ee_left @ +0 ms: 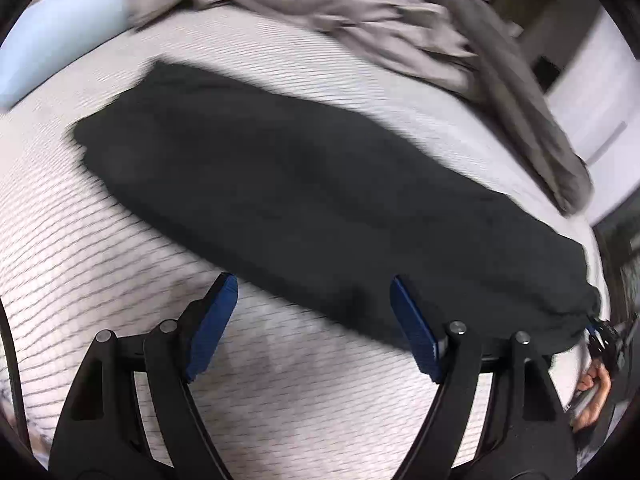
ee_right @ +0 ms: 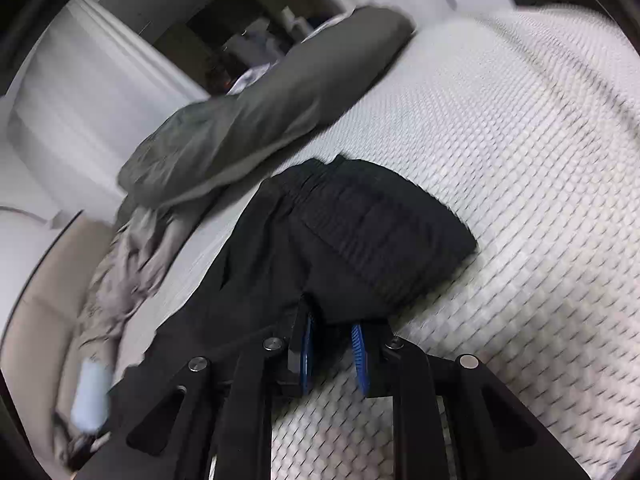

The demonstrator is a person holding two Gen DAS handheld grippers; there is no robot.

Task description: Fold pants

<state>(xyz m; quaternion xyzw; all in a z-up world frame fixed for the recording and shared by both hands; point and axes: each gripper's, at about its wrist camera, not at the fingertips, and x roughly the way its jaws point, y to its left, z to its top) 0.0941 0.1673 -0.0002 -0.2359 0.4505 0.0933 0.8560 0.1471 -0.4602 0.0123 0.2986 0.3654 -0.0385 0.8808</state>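
Observation:
Black pants lie stretched out flat on a white textured bedcover, running from upper left to lower right in the left wrist view. My left gripper is open above the near long edge of the pants, its blue pads wide apart with nothing between them. In the right wrist view the elastic waistband end of the pants lies just ahead. My right gripper is shut on the black fabric at that end. The right gripper and a hand also show at the pants' far right end.
A crumpled grey duvet lies along the far side of the bed, with a light blue pillow at the far left. A dark grey pillow sits beyond the waistband. The bed's edge and a white wall lie behind it.

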